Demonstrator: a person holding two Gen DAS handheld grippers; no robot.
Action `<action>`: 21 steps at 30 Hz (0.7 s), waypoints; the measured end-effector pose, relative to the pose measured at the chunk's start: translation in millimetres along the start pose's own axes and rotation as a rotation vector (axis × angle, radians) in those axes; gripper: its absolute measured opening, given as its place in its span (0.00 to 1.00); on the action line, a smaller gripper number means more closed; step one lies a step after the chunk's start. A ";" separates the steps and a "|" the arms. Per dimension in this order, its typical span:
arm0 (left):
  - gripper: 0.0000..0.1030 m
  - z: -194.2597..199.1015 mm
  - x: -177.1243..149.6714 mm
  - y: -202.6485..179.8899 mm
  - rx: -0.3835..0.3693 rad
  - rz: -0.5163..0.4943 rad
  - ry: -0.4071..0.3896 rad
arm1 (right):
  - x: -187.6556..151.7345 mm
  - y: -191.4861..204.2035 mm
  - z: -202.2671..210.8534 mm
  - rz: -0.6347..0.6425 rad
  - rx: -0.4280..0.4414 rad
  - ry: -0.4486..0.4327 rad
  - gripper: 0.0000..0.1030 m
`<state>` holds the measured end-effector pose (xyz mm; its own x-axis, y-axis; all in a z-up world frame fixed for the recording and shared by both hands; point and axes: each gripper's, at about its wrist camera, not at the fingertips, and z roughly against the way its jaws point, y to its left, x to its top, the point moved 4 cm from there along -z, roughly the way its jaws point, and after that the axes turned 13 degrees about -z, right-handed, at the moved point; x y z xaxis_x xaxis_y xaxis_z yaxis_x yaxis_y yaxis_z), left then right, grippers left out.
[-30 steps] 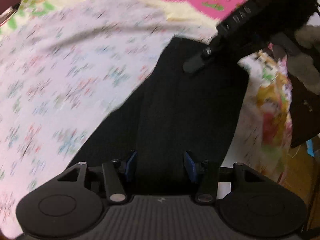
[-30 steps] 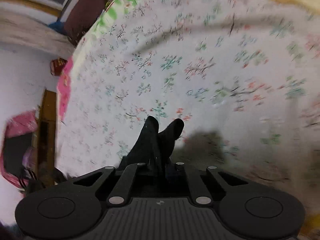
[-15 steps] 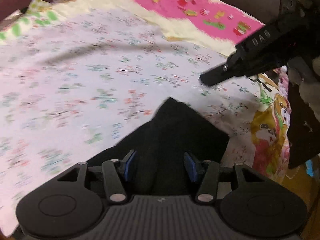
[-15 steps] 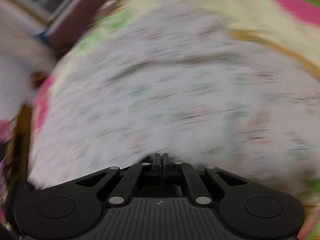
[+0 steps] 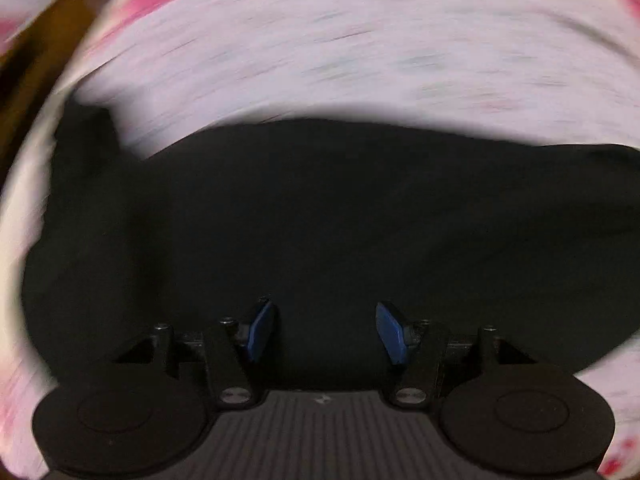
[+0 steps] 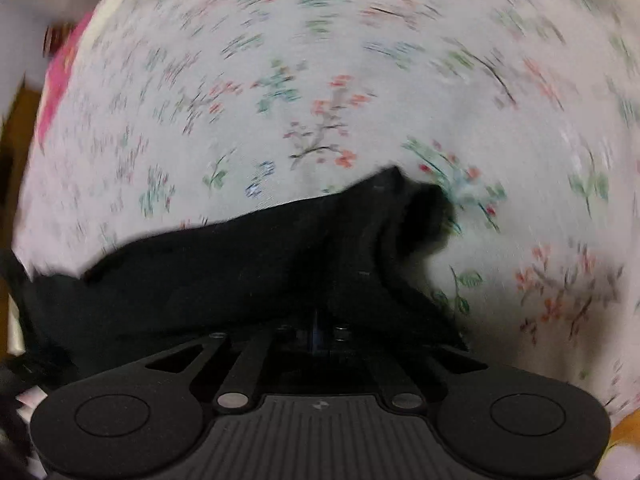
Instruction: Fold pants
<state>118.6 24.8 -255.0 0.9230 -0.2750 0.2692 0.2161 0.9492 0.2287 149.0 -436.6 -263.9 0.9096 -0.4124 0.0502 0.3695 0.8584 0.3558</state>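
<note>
The black pants point(image 5: 320, 208) lie spread across the floral bedsheet point(image 5: 360, 48) and fill the lower half of the blurred left wrist view. My left gripper point(image 5: 326, 332) hangs just over them, its jaws opening; the blue pads point(image 5: 262, 330) stand apart with dark cloth between them, not pressed. In the right wrist view my right gripper point(image 6: 316, 322) is shut on the pants point(image 6: 248, 264). The cloth drapes over its fingertips and hides them. One corner point(image 6: 394, 184) juts up, and the rest trails off to the left on the sheet.
The floral bedsheet point(image 6: 320, 80) covers most of the right wrist view. A pink blanket edge point(image 6: 60, 80) and brown wood point(image 6: 16, 120) show at the far left. Pink fabric point(image 5: 152, 12) and dark wood point(image 5: 36, 56) sit at the upper left of the left wrist view.
The left view has swung fast and the pants now stretch wide across it; the left pads stand further apart. My right gripper has sunk toward the sheet, still gripping the cloth, which now trails left.
</note>
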 end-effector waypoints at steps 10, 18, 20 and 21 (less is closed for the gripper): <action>0.65 25.9 14.2 28.1 -0.046 0.001 -0.205 | -9.9 99.7 13.9 0.236 -0.082 -0.080 0.02; 0.71 -8.9 21.3 98.4 -0.099 0.081 -0.254 | -59.2 215.8 -2.8 0.318 0.033 -0.035 0.04; 0.70 -2.4 6.9 119.7 -0.109 0.116 -0.256 | -74.4 252.7 -16.6 0.345 0.097 0.006 0.09; 0.70 1.3 2.7 123.7 -0.125 0.118 -0.261 | -81.6 273.4 -25.8 0.363 0.130 0.025 0.10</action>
<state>147.4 141.3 -224.8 0.8345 -0.1761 0.5221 0.1644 0.9840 0.0690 180.7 -160.4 -194.8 0.9817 -0.0803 0.1725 -0.0027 0.9006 0.4346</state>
